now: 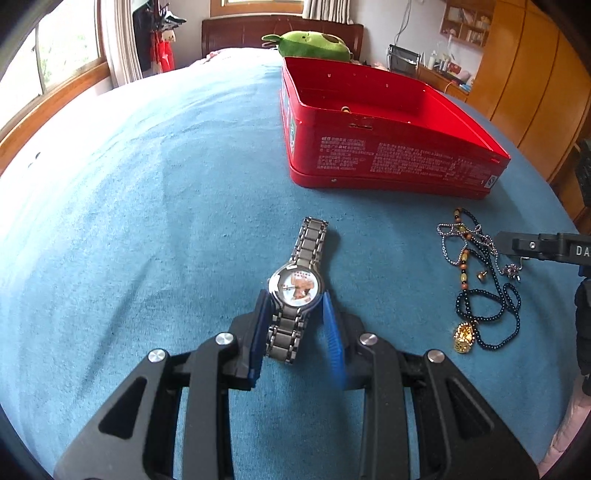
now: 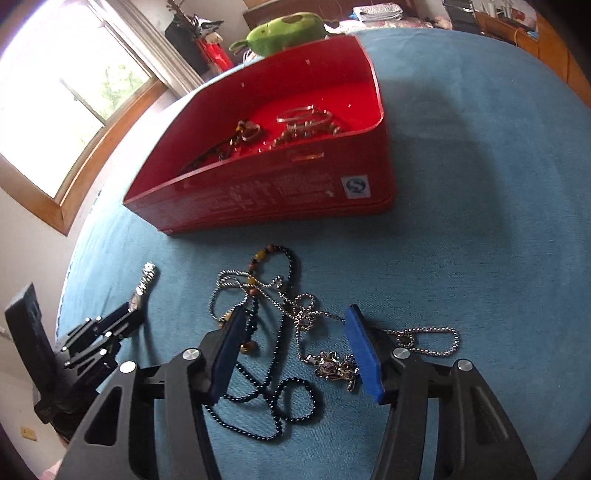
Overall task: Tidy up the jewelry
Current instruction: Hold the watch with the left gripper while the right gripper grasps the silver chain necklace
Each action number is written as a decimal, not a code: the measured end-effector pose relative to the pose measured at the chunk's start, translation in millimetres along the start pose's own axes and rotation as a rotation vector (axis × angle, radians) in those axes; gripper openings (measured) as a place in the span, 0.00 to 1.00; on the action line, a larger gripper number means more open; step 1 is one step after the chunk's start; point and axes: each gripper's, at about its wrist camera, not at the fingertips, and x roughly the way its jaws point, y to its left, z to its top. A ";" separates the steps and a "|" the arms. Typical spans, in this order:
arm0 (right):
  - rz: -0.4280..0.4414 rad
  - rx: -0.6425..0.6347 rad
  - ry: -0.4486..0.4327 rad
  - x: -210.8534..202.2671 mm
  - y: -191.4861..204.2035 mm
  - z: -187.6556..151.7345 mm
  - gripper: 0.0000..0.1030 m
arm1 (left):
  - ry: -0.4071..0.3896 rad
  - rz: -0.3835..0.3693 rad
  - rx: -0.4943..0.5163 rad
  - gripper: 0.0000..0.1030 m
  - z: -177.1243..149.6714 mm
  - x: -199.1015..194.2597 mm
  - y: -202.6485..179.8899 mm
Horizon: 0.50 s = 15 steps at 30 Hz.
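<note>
Two grippers are being worked over the blue cloth [image 1: 147,221]: the watch [image 1: 299,291] is being pinched at its band by the left gripper [image 1: 297,325], while tangled necklaces [image 2: 280,332] are being straddled, ungripped, by the half-spread right gripper [image 2: 295,354], near the red tin [image 2: 295,192].

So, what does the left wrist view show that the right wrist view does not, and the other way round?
Only the left wrist view shows the watch dial, between the left gripper pads, and the gold pendant on the dark bead necklace.

Only the right wrist view shows bracelets lying inside the red tin, and the right gripper open over the tangled silver chain.

Both show the tin, the necklaces, the blue cover and the green plush toy.
</note>
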 end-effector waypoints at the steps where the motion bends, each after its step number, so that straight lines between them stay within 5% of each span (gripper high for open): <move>1: -0.002 -0.004 -0.004 0.4 0.4 0.5 0.54 | -0.004 0.004 0.006 0.27 -0.3 0.1 -0.7; 7: -0.052 -0.045 -0.018 2.9 0.4 -3.3 0.13 | -0.008 -0.002 0.006 0.27 -0.3 0.8 -2.4; 15: 0.023 -0.009 -0.135 -40.1 -13.6 -7.6 0.08 | -0.015 -0.018 0.000 0.27 -8.9 -3.6 5.1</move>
